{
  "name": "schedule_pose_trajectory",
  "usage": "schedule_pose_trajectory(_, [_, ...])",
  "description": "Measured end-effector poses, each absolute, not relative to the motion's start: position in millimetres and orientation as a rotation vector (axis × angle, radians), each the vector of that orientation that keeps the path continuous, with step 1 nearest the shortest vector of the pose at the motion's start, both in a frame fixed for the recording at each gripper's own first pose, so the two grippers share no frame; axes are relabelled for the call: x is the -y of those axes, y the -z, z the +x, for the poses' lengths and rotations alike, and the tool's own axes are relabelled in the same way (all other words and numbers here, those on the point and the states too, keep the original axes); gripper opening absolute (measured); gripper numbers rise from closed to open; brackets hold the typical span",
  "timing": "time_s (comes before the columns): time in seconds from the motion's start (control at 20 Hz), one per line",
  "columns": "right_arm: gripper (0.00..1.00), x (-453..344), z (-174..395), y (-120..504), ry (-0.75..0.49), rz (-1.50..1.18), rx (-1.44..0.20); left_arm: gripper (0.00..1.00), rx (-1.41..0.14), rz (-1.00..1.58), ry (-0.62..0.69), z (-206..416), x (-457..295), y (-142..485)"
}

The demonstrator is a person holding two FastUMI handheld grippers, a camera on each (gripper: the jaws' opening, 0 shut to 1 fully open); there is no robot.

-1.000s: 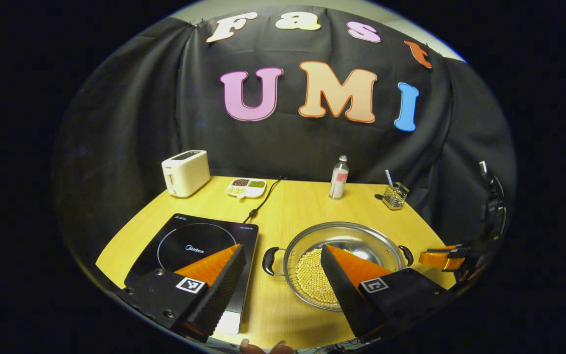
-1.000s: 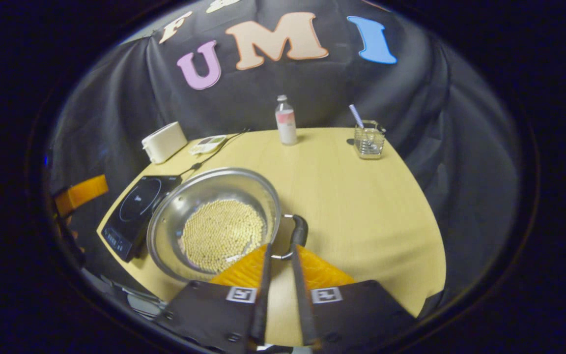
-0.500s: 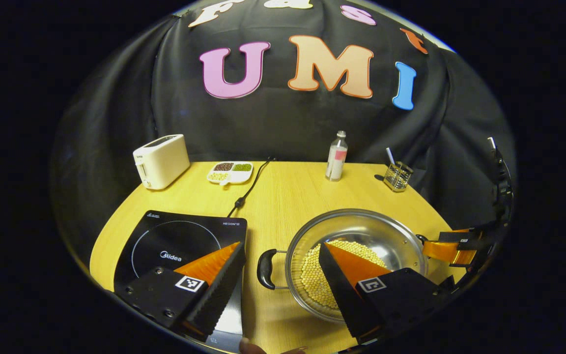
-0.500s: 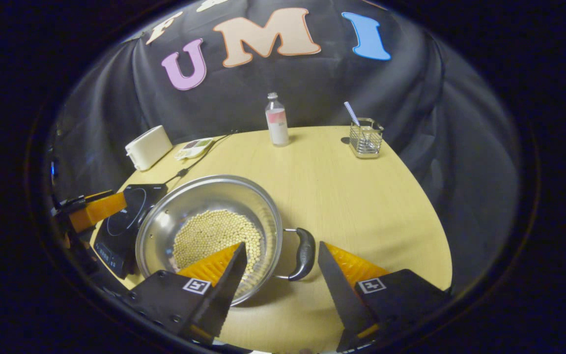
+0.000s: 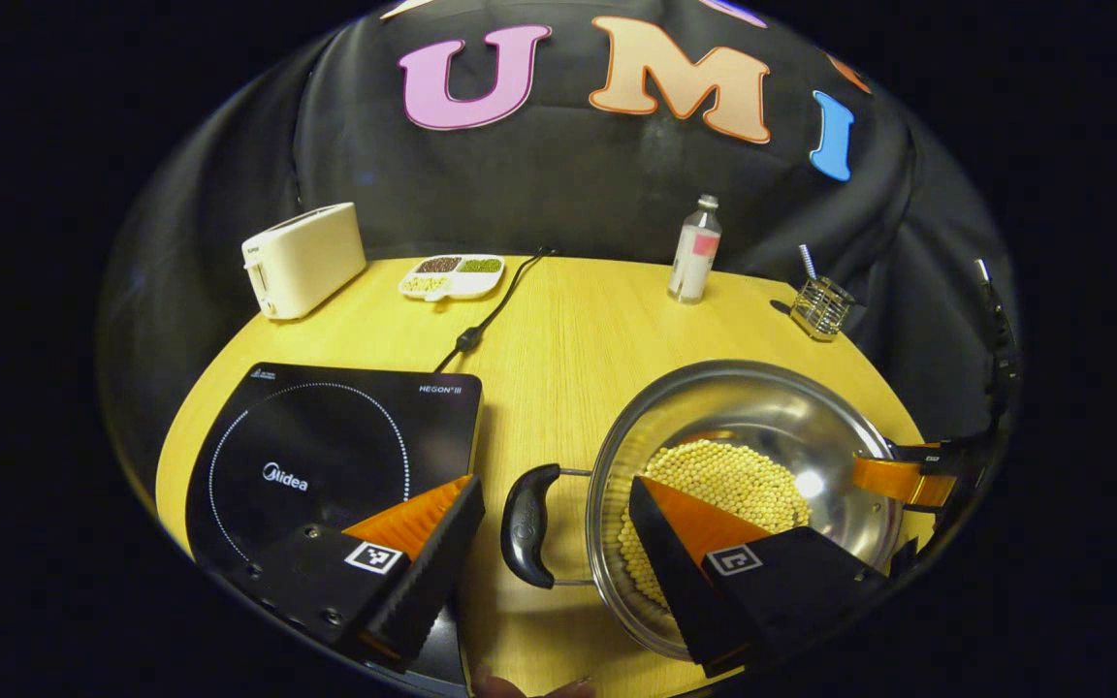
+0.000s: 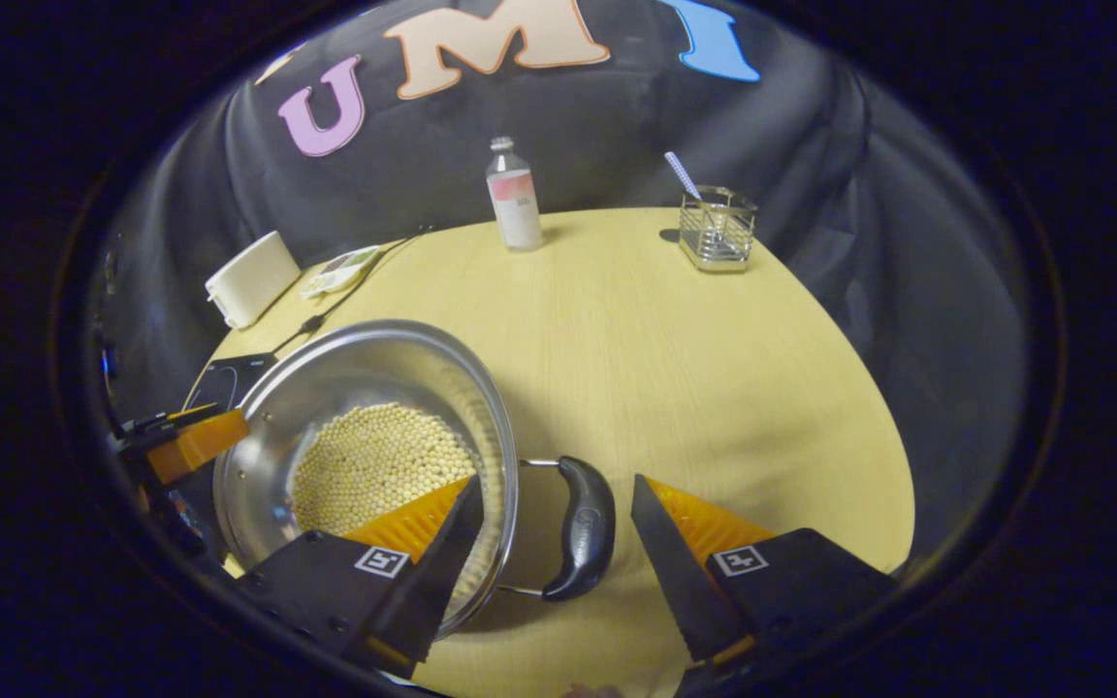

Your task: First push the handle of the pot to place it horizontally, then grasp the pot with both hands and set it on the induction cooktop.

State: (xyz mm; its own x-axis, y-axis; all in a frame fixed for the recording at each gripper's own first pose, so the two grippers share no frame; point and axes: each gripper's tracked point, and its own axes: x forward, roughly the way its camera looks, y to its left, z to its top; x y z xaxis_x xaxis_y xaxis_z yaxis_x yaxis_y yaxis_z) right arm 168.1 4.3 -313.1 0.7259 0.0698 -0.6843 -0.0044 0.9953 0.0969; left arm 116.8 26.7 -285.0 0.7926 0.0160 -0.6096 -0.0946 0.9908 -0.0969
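Now both tongs stand spread open around the pot's two handles without gripping. The pot (image 5: 748,485), holding beans, sits on the desk (image 5: 568,339) just right of the induction cooktop (image 5: 326,456). Bring your left tongs (image 5: 554,504) level around the near handle (image 5: 525,523) and your right tongs (image 6: 554,509) around the far handle (image 6: 583,528), close both together, and lift evenly. Beyond the pot: one toaster, one dish, one bottle, and one wire holder, probably with a single straw.
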Motion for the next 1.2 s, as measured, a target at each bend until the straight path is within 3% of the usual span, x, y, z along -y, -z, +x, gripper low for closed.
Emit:
schedule_pose_trajectory(0.4, [0.94,-13.3,175.4,328.6,-0.068,0.113,-0.798,0.97,-0.693,-0.130,-0.064,120.7,-20.0,301.4])
schedule_pose_trajectory(0.45, [0.82,-11.8,175.7,326.4,-0.062,0.116,-0.796,0.95,-0.688,-0.105,-0.072,121.9,-22.9,300.7])
schedule_pose_trajectory(0.6, [0.69,-13.4,172.9,329.3,-0.067,0.124,-0.813,0.81,-0.689,-0.059,-0.080,123.4,-25.1,301.3])
schedule_pose_trajectory(0.65, [0.80,-14.5,172.4,330.6,-0.071,0.121,-0.819,0.82,-0.692,-0.062,-0.083,122.2,-24.4,302.5])
schedule_pose_trajectory(0.7, [0.68,-13.2,169.9,329.8,-0.067,0.117,-0.819,0.79,-0.689,-0.063,-0.084,123.1,-24.8,302.7])
schedule_pose_trajectory(0.8, [0.65,-13.0,172.6,330.8,-0.069,0.118,-0.811,0.76,-0.688,-0.068,-0.084,123.3,-24.1,302.6])
schedule_pose_trajectory(0.85, [0.68,-13.7,175.6,329.4,-0.063,0.129,-0.812,0.77,-0.687,-0.068,-0.082,122.6,-24.0,301.7])
schedule_pose_trajectory(0.9, [0.62,-13.9,174.3,331.0,-0.064,0.127,-0.812,0.75,-0.683,-0.073,-0.081,124.2,-24.0,302.1])
schedule_pose_trajectory(1.2, [0.61,-13.5,175.7,330.5,-0.059,0.116,-0.815,0.72,-0.678,-0.067,-0.073,123.9,-23.9,300.8])
